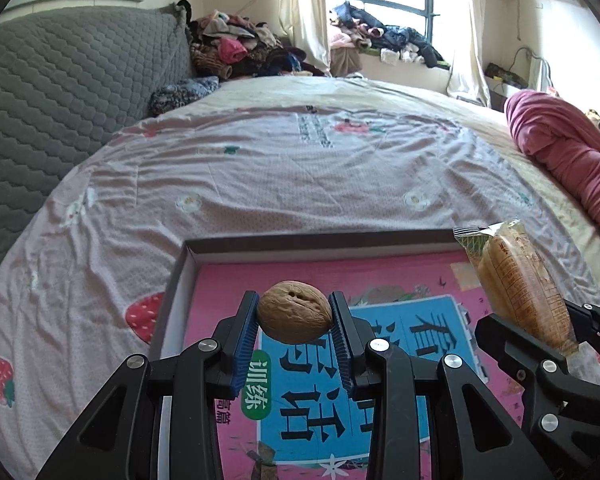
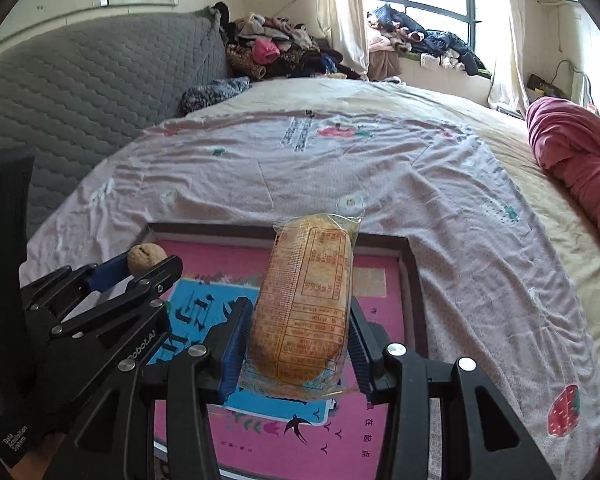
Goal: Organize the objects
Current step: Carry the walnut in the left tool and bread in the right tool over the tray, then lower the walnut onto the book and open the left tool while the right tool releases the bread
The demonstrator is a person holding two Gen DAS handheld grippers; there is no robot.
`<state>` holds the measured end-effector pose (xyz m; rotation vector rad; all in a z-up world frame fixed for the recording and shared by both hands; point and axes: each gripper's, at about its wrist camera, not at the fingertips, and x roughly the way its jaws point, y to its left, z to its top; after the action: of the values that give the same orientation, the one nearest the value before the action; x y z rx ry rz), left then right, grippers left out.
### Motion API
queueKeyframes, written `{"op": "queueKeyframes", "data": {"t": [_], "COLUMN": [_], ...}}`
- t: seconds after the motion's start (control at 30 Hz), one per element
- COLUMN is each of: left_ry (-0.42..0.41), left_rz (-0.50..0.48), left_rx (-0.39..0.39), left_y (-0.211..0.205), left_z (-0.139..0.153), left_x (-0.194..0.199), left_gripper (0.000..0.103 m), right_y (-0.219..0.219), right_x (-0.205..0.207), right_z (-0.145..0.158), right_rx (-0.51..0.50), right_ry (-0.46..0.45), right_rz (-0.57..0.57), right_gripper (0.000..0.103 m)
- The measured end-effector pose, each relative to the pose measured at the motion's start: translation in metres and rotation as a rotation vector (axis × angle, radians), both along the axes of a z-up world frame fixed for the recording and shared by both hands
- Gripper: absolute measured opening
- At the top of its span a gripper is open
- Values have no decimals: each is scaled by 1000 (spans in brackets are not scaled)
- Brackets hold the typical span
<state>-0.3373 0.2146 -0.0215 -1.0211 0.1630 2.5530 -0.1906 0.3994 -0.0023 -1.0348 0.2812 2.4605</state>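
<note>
My left gripper [image 1: 295, 317] is shut on a brown walnut [image 1: 295, 312] and holds it above a shallow dark-rimmed box [image 1: 300, 240] with a pink and blue printed bottom. The walnut also shows in the right wrist view [image 2: 146, 258] between the left gripper's fingers [image 2: 140, 270]. My right gripper [image 2: 300, 328] is shut on a wrapped bread bun [image 2: 306, 296], upright, above the same box [image 2: 410, 264]. In the left wrist view the bun [image 1: 520, 288] and the right gripper [image 1: 548, 340] are at the right, beside the walnut.
The box lies on a bed with a pale pink strawberry-print sheet [image 1: 260, 176]. A grey quilted headboard [image 1: 60, 92] is at the left. A rolled pink blanket [image 1: 560, 148] lies at the right. Piles of clothes [image 1: 240, 48] sit at the far end by the window.
</note>
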Motion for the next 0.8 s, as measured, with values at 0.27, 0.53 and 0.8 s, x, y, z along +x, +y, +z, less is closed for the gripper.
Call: {"op": "queueKeyframes", "data": {"t": [0.27,0.53,0.8], "left_ry": [-35,-89,-164], "left_rz": [1,-11,-23], "left_rx": [-18,-16,-54], "left_y": [7,10,15], "left_z": [-13,-27,-38], "left_x": [-7,-17,-25], "left_gripper": [36,36,36], "right_y": [8,14,13], "right_x": [-4,-14,-19], "right_z": [-14,-31,-45], "right_rx": [-11,-33,-44], "right_ry": [-32,-84,-140], "right_rz": [-18,-15,-4], "right_gripper": [46,46,46]}}
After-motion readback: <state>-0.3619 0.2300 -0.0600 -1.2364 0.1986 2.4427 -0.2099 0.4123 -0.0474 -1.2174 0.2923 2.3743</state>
